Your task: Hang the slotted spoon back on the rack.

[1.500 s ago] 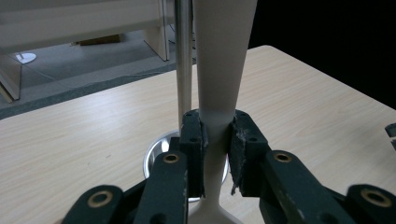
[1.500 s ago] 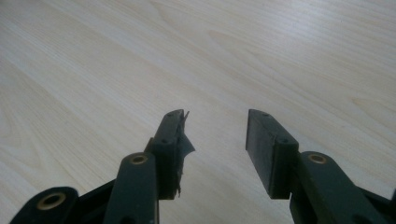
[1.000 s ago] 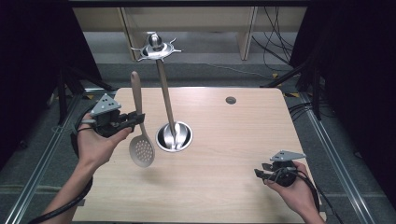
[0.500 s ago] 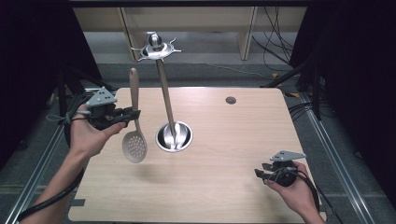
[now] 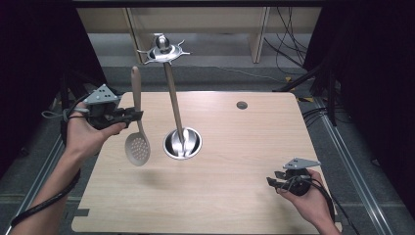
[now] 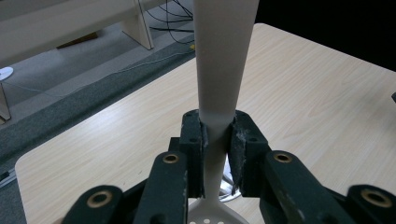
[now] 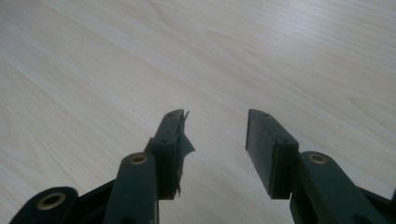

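Your left gripper [image 5: 133,115] clamps the slotted spoon's [image 5: 137,147] handle upright between its pads near the desk's [image 5: 254,142] left edge; your right gripper [image 5: 275,180] rests wide open, holding nothing.

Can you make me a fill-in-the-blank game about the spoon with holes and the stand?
1. The left tool grips the slotted spoon by its ____.
2. The spoon's holed bowl hangs pointing ____.
3. The right tool has its jaws ____, with nothing between them.
4. The metal utensil stand sits on the wooden ____.

Missing words: handle; down; open; table
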Available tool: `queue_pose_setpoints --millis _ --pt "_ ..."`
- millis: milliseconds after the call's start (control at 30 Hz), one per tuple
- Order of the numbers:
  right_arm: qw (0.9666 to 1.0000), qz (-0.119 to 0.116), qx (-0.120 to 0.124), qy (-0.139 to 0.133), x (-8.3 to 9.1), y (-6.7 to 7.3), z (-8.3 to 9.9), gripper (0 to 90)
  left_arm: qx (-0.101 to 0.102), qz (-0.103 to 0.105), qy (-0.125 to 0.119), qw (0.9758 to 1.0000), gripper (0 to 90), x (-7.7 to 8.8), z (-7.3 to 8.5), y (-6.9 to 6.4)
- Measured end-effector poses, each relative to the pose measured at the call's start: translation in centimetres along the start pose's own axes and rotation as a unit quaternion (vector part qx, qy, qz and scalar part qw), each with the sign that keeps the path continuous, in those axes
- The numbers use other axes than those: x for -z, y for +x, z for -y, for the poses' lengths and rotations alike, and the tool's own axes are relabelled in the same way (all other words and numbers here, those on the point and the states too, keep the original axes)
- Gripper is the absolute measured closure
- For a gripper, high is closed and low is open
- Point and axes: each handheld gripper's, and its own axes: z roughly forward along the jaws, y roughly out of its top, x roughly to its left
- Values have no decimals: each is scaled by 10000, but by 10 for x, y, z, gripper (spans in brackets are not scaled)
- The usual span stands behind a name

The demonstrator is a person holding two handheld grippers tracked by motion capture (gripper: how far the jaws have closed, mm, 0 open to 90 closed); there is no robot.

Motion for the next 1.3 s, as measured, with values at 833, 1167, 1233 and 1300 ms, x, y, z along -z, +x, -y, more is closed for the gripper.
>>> queue_pose_setpoints --millis 833,1167,1233,1300 --pt "10000 -11 -3 0 0 0 0 576 -24 108 65 9999 762 -8 -16 5" --pt "10000 -7 -12 -23 0 0 0 575 -14 158 125 9998 761 -10 -21 10" --pt "10000 -7 -10 -24 0 0 0 575 -26 153 133 9998 761 -10 -22 10" --pt "10000 -10 -7 5 0 -1 0 575 -42 158 186 9997 761 -10 -23 10"
